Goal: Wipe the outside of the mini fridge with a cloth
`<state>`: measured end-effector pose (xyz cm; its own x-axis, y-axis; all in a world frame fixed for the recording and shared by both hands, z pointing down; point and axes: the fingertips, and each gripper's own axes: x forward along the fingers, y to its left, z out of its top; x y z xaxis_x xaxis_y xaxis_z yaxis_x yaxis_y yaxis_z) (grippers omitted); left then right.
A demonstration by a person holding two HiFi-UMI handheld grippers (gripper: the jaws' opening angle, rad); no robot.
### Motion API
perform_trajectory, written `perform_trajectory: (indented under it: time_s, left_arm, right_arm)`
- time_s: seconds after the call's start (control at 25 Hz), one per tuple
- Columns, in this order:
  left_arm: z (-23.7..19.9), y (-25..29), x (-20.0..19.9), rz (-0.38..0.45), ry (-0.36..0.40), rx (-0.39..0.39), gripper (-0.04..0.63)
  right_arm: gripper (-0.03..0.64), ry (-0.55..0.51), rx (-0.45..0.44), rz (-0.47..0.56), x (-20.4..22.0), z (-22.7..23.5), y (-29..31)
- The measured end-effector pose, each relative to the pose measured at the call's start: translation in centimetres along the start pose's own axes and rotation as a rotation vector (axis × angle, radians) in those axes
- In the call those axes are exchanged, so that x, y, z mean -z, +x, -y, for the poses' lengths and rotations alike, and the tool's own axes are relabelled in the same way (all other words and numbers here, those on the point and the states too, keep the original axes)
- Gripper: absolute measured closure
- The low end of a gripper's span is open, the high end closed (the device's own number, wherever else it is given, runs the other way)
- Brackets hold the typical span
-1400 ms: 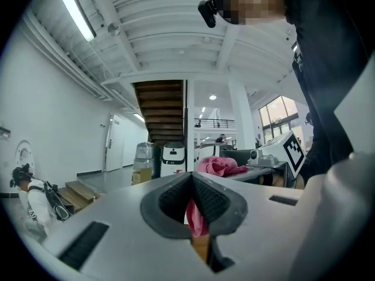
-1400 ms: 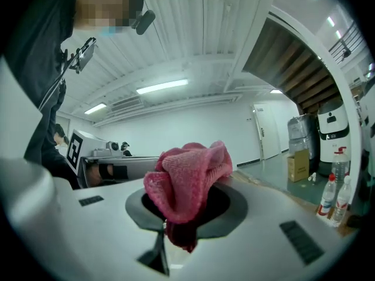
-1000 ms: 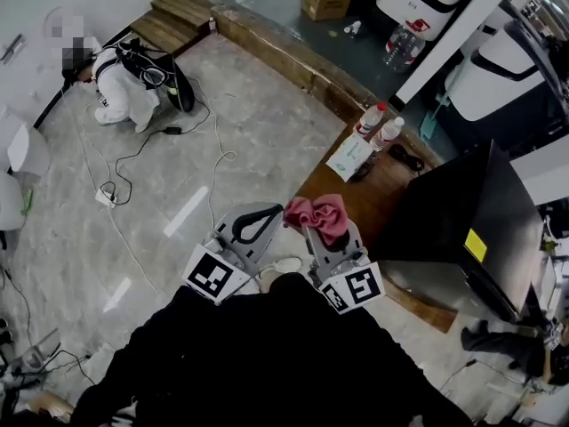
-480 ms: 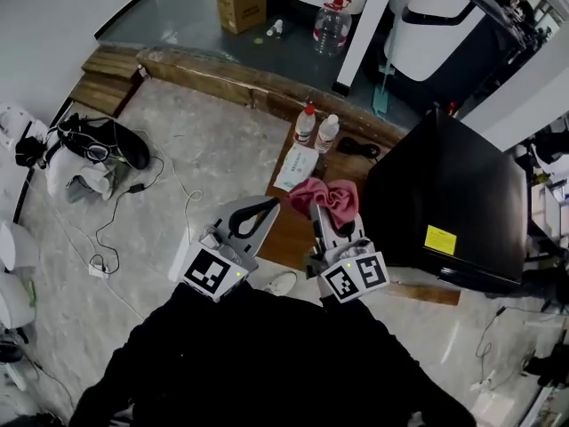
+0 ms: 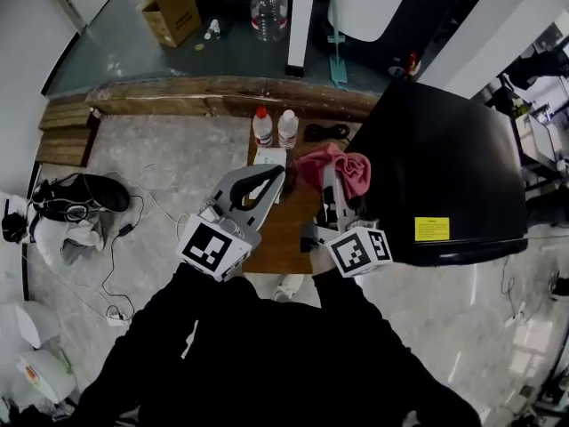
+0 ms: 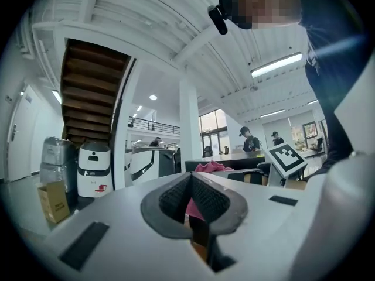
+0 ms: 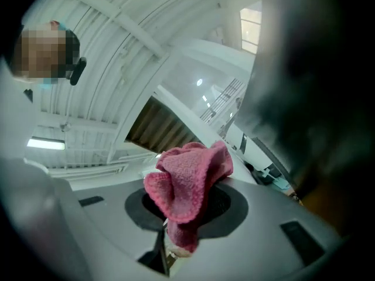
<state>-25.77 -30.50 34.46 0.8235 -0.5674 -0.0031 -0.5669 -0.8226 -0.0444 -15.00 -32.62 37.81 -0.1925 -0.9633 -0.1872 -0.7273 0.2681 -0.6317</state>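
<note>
The black mini fridge (image 5: 444, 167) stands at the right of the head view, with a yellow label near its front edge. My right gripper (image 5: 332, 174) is shut on a crumpled pink cloth (image 5: 342, 169), held just beside the fridge's left edge. In the right gripper view the pink cloth (image 7: 190, 183) bunches out of the jaws, and the dark fridge (image 7: 316, 69) fills the right side. My left gripper (image 5: 269, 179) hangs to the left of the cloth, shut with nothing in it; its pads (image 6: 202, 196) meet.
A low wooden platform (image 5: 283, 225) lies under the grippers and carries two bottles (image 5: 274, 127) and a white packet (image 5: 267, 158). A wooden beam (image 5: 222, 96) crosses behind them. A water jug (image 5: 268, 12), a cardboard box (image 5: 173, 12) and floor cables with a bag (image 5: 80, 203) lie around.
The head view has swung round, so the fridge now sits close beside the right gripper. The cloth has come up to the fridge's left edge. Both grippers stay shut.
</note>
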Motion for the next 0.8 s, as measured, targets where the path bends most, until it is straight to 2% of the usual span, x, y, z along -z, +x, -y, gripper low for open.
perform_trajectory:
  time_s: [0.36,0.56,0.8]
  left_arm:
    - [-2.9,9.6,-0.4,0.036,0.004,0.277,0.589]
    - [-4.4,13.9,-0.1,0.059,-0.006,0.414,0.589]
    - [-4.7,16.6,1.5,0.042,-0.039,0.526,0.589]
  right_arm:
    - [0.523,0.158,0.254,0.293,-4.5,7.5,4.2]
    - [0.523,0.29,0.495,0.41,-5.2,12.8,4.0]
    - [0.522,0.399,0.5,0.525,-5.7,14.4,4.1]
